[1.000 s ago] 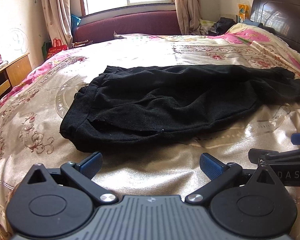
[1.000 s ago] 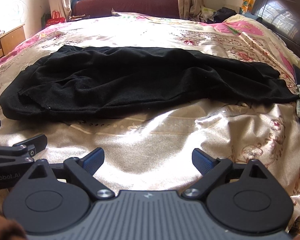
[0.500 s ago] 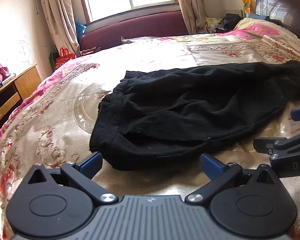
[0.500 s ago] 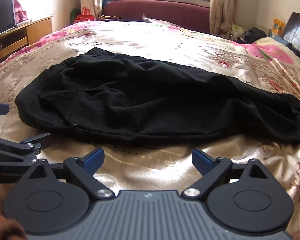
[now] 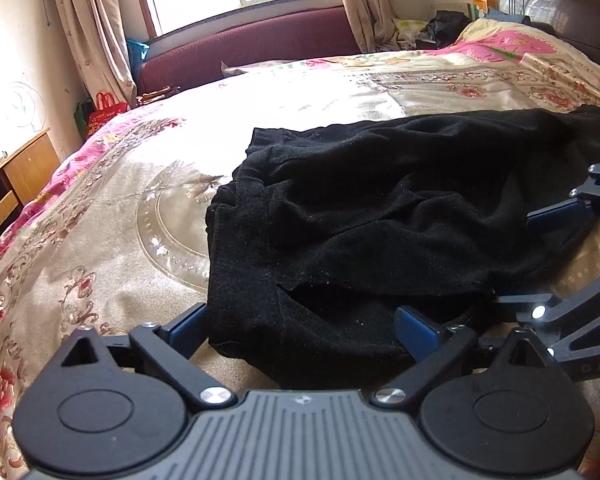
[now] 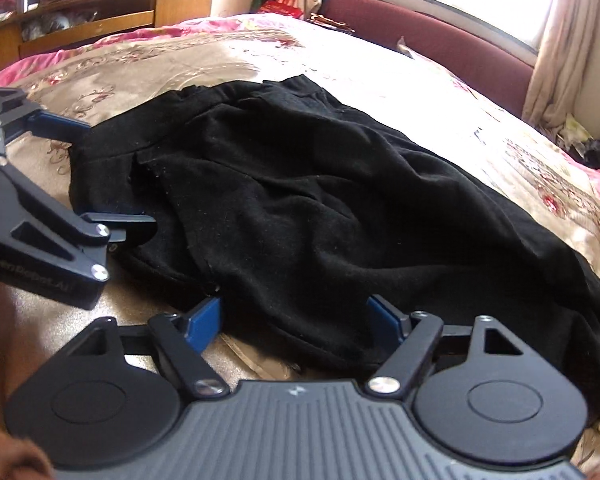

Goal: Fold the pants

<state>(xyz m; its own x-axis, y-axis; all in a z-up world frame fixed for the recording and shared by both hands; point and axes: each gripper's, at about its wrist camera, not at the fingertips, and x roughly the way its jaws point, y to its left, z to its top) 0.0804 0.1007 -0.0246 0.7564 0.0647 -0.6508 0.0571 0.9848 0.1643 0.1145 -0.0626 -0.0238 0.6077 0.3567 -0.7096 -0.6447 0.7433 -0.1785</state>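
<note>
We are at the grasping step: the black pants lie crumpled across the bed, not yet folded, and both claws sit at their near edge. Our left claw is spread wide with the waistband corner lying between its blue pads, which do not press on it. Our right claw has just been closing, the near hem between its fingers, though the pads look short of pinching the cloth. Next, we judge, both claws need to close firmly on the fabric, catching every layer, then lift together and carry that edge over. A shallow bite could let the cloth slip.
</note>
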